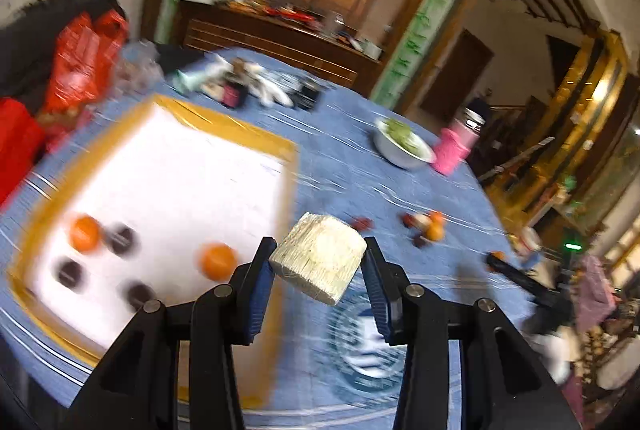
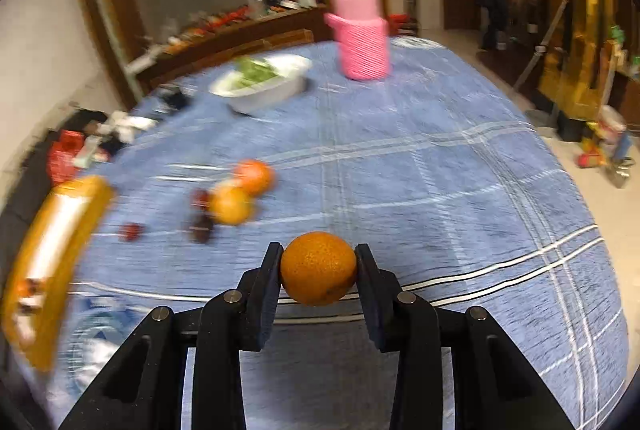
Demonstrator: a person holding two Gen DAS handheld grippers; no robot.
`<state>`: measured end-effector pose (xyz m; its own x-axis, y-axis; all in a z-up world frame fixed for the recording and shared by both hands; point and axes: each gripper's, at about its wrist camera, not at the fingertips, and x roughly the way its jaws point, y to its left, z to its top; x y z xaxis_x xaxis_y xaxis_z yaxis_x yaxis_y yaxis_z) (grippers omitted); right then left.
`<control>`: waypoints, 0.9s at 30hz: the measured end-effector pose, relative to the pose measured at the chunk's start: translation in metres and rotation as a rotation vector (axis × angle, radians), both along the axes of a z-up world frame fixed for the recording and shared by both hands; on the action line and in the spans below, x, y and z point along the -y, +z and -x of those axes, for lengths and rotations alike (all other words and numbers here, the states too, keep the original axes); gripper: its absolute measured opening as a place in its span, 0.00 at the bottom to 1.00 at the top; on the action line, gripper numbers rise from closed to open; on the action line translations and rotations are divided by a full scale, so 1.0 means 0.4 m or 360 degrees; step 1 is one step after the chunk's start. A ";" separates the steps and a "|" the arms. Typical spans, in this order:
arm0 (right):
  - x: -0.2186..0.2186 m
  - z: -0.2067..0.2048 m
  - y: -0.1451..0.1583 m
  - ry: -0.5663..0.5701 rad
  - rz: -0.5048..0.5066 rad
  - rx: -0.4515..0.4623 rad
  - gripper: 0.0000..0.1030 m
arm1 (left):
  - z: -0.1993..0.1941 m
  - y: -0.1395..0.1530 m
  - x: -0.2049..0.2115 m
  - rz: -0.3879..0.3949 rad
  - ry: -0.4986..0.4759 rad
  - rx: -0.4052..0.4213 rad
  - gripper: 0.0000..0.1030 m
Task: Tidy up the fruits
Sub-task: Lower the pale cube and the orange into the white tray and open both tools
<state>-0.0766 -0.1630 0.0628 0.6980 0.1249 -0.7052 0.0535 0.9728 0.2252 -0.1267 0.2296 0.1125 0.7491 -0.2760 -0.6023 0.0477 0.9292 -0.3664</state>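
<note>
My left gripper (image 1: 319,254) is shut on a pale, ribbed cylinder-shaped chunk (image 1: 318,262), held above the blue cloth just right of a white tray with a yellow rim (image 1: 224,121). On the tray lie two oranges (image 1: 85,233) (image 1: 218,261) and three dark round fruits (image 1: 119,238). My right gripper (image 2: 318,258) is shut on an orange (image 2: 318,268), lifted over the cloth. Two more oranges (image 2: 254,175) (image 2: 231,205) and small dark red fruits (image 2: 200,222) lie loose on the cloth to its left. The tray's edge (image 2: 60,226) shows at the far left of the right wrist view.
A white bowl of greens (image 2: 266,85) and a pink-sleeved bottle (image 2: 362,37) stand at the far side of the round table with its blue checked cloth (image 2: 440,189). Small clutter (image 1: 248,81) and red bags (image 1: 80,61) sit at the back left. A person stands far off (image 2: 492,13).
</note>
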 end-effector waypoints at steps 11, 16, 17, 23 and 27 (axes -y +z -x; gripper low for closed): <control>-0.446 -0.056 0.118 0.0760 -0.0248 -0.0044 0.39 | -0.187 -0.075 -0.192 0.0001 0.0169 -0.0268 0.41; -0.668 -0.106 0.074 0.0981 -0.0211 -0.0146 0.39 | -0.206 -0.105 -0.264 0.0051 0.0242 -0.0293 0.42; -0.705 -0.119 0.060 0.1013 -0.0198 -0.0164 0.39 | -0.206 -0.109 -0.279 0.0071 0.0258 -0.0289 0.43; -0.850 -0.166 -0.012 0.1113 -0.0137 -0.0249 0.40 | -0.176 -0.109 -0.325 0.0163 0.0305 -0.0246 0.61; -0.885 -0.167 -0.040 0.1142 -0.0124 -0.0286 0.49 | -0.145 -0.091 -0.338 0.0209 0.0330 -0.0201 0.68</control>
<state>-0.0096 0.1908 0.0468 0.3009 0.5608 -0.7713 -0.5464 0.7643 0.3426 -0.0685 0.3649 0.0763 0.7190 -0.2067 -0.6636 -0.1920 0.8585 -0.4755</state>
